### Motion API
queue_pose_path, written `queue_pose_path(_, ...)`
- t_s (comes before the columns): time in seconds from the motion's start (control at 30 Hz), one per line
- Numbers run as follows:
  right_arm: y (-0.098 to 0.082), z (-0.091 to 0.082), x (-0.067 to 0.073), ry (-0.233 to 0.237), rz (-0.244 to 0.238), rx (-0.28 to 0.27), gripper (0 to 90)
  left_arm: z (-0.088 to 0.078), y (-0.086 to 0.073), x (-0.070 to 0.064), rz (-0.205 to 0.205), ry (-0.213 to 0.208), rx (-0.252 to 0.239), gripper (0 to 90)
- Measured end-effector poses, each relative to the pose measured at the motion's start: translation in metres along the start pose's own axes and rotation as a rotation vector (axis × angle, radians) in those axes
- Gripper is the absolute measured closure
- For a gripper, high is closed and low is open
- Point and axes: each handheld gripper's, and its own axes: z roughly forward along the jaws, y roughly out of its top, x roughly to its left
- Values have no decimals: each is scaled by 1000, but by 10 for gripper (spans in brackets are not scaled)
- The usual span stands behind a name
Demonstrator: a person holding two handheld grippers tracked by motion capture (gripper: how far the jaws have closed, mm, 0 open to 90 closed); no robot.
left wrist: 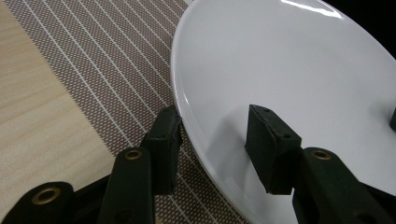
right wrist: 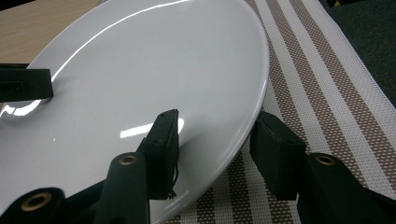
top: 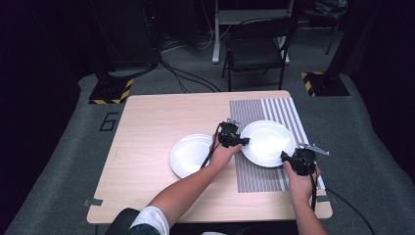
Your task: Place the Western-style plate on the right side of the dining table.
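Plate point(left wrist: 289, 60) cut off by both tongs views' edges; its underside and the placemat point(top: 259, 181) beneath hidden.

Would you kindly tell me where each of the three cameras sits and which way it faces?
High view: above the person's side, looking forward and down on the table; both forearms enter from below, the left gripper and the right gripper at the white plate on the striped mat.
Left gripper view: rides the left gripper, looking along its fingers, which straddle the plate's rim.
Right gripper view: rides the right gripper; its fingers straddle the opposite rim.
Shared: both gripper views show that plate and mat.
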Motion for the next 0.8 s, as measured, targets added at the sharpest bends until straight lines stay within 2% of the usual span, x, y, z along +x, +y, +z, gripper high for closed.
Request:
queue_pose_path(0.53, 1, 4, -6, -24, 12, -5, 520, 10, 6, -2, 23, 1, 10, 564)
queue_pose_path(0.8, -1, 8, -7, -31, 11, -5, 523, 18, 5, 0, 11, 8, 10, 564)
